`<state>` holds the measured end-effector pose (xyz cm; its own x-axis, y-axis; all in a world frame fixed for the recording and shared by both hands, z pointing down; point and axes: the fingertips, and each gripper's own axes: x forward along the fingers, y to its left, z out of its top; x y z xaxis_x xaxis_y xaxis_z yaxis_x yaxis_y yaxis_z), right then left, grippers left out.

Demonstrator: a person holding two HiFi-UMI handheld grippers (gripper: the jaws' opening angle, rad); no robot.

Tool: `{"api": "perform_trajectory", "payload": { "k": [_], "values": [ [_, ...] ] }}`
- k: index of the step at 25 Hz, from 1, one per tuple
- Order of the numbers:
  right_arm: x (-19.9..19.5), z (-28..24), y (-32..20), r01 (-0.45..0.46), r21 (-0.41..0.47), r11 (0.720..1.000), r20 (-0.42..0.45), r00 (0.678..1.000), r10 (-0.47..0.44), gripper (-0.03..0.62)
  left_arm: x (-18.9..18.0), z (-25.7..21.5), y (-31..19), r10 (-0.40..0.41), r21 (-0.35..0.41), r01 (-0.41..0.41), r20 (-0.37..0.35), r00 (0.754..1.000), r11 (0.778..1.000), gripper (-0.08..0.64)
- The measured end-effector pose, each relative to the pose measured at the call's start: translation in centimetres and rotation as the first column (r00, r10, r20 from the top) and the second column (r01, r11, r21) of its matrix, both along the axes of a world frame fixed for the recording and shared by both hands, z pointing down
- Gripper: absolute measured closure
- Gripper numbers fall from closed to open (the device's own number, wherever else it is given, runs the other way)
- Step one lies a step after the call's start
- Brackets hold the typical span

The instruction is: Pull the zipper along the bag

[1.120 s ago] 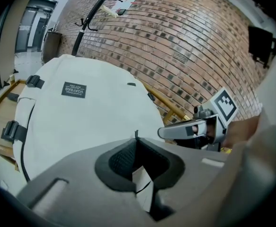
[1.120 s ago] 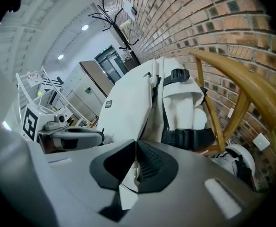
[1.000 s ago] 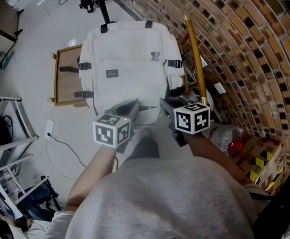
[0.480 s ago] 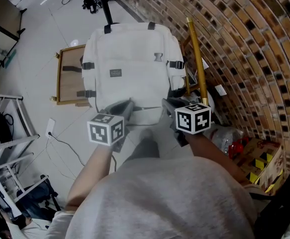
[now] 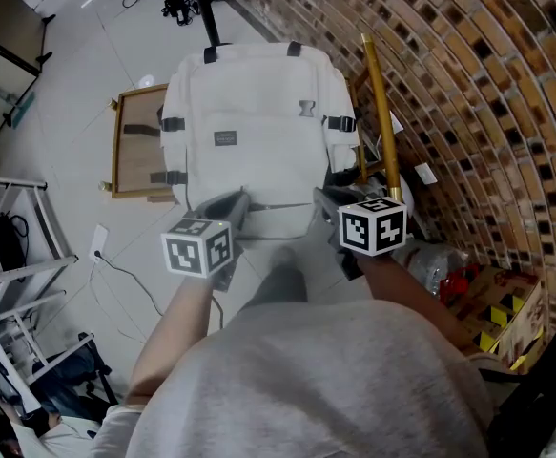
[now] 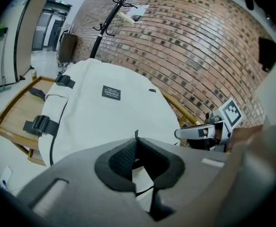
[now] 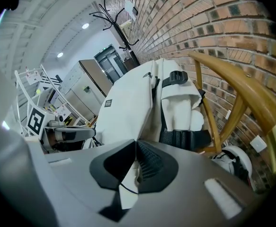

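Observation:
A white backpack (image 5: 249,132) lies on a wooden chair (image 5: 125,151) against the brick wall. My left gripper (image 5: 236,201) sits at the bag's near edge, left of centre. In the left gripper view the jaws (image 6: 136,140) are shut, and the small dark zipper pull (image 6: 136,134) sticks up between the tips. My right gripper (image 5: 321,198) rests at the near edge further right. It is shut (image 7: 137,142) on a fold of the bag's white fabric (image 7: 127,174). The zipper line (image 5: 276,208) runs between the two grippers.
A yellow wooden rail (image 5: 378,103) leans along the brick wall (image 5: 468,84) right of the bag. A black coat stand (image 5: 196,8) rises behind it. A metal rack (image 5: 10,246) and a floor cable (image 5: 125,280) lie at the left, and a box with red items (image 5: 487,294) at the right.
My left gripper has slid a little to the left along the bag's near edge, still shut on the pull. The right gripper has kept still.

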<state>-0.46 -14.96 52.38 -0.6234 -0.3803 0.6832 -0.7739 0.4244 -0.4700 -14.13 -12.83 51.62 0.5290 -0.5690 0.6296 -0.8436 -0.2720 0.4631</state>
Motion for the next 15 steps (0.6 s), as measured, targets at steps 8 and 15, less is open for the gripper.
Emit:
{"api": "perform_trajectory", "payload": {
  "k": [8,15],
  "values": [
    [-0.1,0.1,-0.2,-0.001,-0.001,1.000,-0.009,1.000,0.001,0.578,-0.9,-0.2,0.0,-0.015,-0.001,0.015,0.005,1.000,1.000,0.538],
    [-0.1,0.1,-0.3,0.002,0.003,1.000,-0.019,1.000,-0.002,0.578,-2.1,-0.2,0.1,-0.037,0.002,0.037,0.008,0.999,0.999,0.538]
  ]
}}
